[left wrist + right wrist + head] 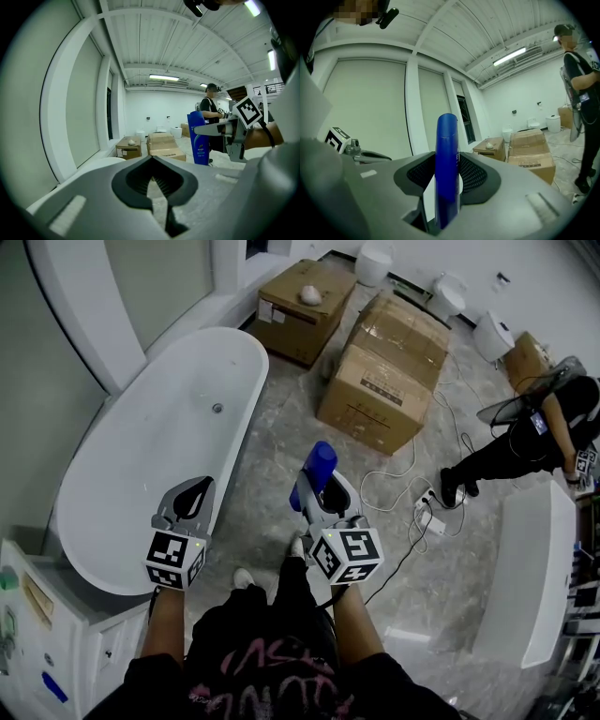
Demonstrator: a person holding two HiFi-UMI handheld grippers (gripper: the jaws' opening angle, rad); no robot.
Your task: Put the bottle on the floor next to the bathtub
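We clamp the blue bottle (446, 136) mid-body in our right gripper (447, 161) (stiff, light, probably slick); left gripper (152, 159) closed, empty.

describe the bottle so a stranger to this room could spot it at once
Find the long white bathtub at the left of the head view. Just right of it, above the grey floor, the right gripper holds the bottle upright between its jaws: tall, slim and bright blue, unlike the brown cardboard boxes beyond.
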